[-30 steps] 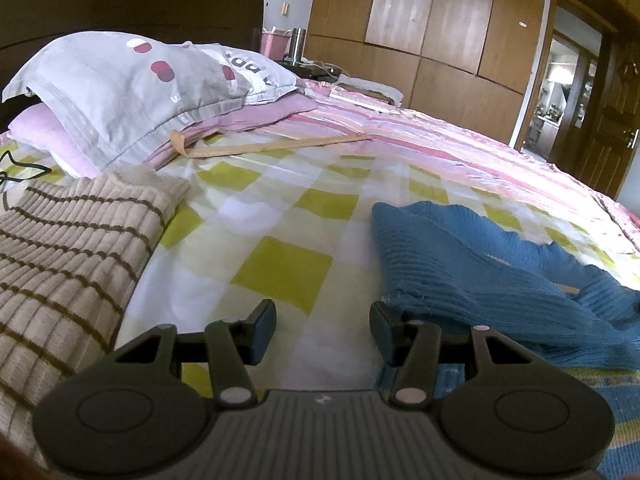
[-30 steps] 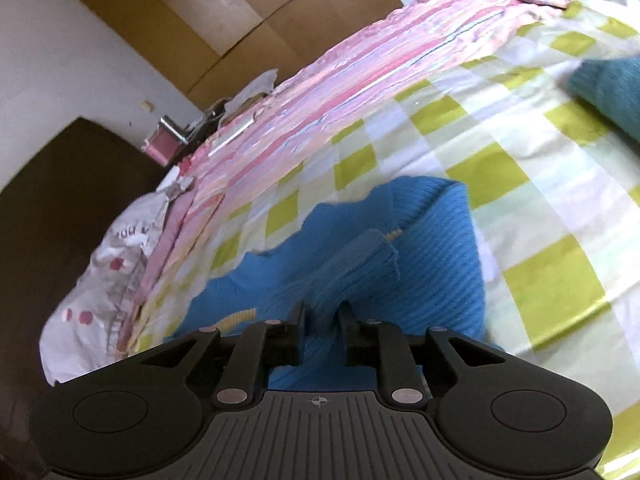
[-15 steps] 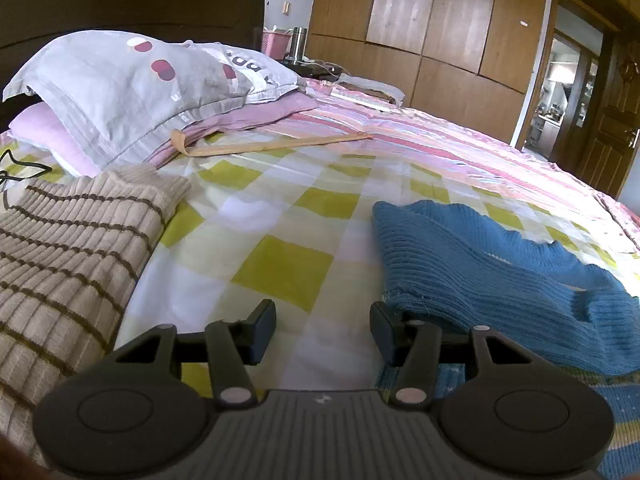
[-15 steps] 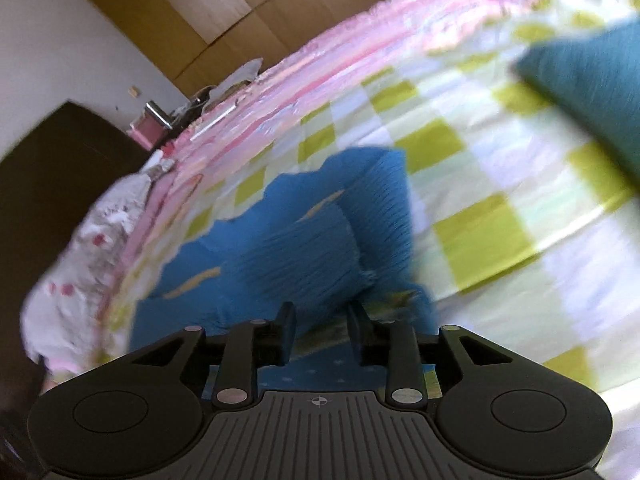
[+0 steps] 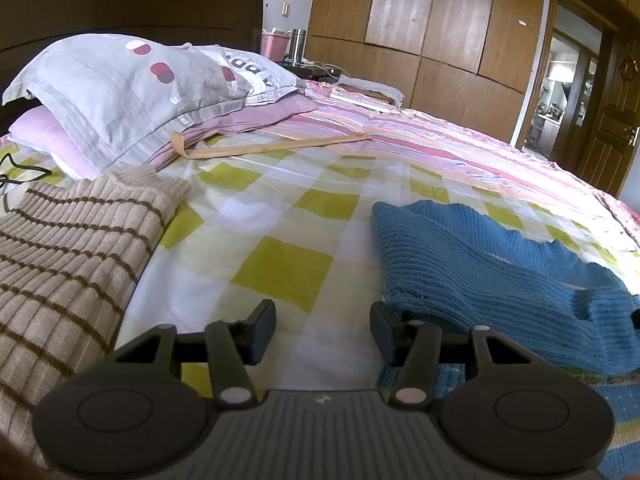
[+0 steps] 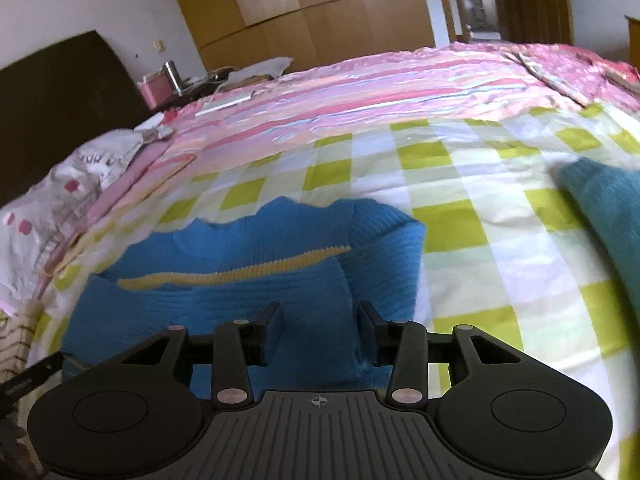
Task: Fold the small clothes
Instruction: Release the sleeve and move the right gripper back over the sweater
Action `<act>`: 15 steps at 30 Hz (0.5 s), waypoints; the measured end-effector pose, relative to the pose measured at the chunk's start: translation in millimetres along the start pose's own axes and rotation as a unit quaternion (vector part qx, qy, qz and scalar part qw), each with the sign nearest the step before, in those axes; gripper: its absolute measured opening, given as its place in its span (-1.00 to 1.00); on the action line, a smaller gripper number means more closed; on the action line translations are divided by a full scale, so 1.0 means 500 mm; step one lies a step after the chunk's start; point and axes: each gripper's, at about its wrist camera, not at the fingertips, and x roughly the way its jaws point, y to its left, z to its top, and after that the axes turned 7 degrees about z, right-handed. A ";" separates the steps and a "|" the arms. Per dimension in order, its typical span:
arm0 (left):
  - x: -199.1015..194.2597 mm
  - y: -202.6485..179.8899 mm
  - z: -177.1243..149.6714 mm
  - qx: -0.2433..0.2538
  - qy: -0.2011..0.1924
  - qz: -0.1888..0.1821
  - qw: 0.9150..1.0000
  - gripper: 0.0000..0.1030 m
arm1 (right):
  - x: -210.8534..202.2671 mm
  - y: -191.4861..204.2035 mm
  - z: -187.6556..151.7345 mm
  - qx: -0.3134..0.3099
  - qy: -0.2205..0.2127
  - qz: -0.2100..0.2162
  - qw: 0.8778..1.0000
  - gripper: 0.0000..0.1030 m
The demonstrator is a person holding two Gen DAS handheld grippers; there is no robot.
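A small blue knit sweater [image 6: 248,292] with a yellow stripe lies on the checked bedsheet, one sleeve folded across its body. It also shows in the left wrist view [image 5: 472,264], at the right. My right gripper [image 6: 320,322] is open and empty, its fingers just above the sweater's near part. My left gripper [image 5: 323,330] is open and empty over the bare sheet, its right finger beside the sweater's left edge.
A beige brown-striped sweater [image 5: 60,264] lies at the left. A teal garment [image 6: 608,216] lies at the right. Pillows [image 5: 132,92] and a tan strap [image 5: 276,147] are at the head of the bed [image 5: 288,264]. Wooden wardrobes stand beyond.
My right gripper has opened and let go of the blue sleeve, which now lies folded across the sweater; the gripper has drawn back and levelled. The left gripper has stayed put.
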 end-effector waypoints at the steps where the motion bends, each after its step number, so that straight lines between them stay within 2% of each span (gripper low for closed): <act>1: 0.000 0.000 0.000 0.000 0.000 0.000 1.000 0.10 | 0.012 -0.002 0.003 -0.002 0.010 0.001 1.000 -0.22; 7: 0.002 -0.002 -0.001 0.003 0.000 0.002 1.000 0.10 | 0.027 0.009 -0.001 -0.032 0.035 0.000 0.999 -0.22; 8: 0.002 -0.002 -0.001 0.004 0.000 0.002 1.000 0.10 | 0.025 0.013 -0.001 -0.038 0.037 0.000 0.999 -0.34; 9: 0.002 -0.003 -0.001 0.005 0.000 0.002 1.000 0.10 | 0.021 0.018 -0.002 -0.043 0.039 0.001 0.998 -0.59; 11: 0.002 -0.003 -0.002 0.005 0.000 0.002 1.000 0.10 | 0.010 0.022 -0.001 -0.042 0.037 0.007 0.998 -0.81; 15: -0.004 -0.002 0.000 -0.001 -0.010 -0.004 1.000 0.10 | -0.035 0.019 0.015 -0.019 -0.019 0.005 1.000 -0.83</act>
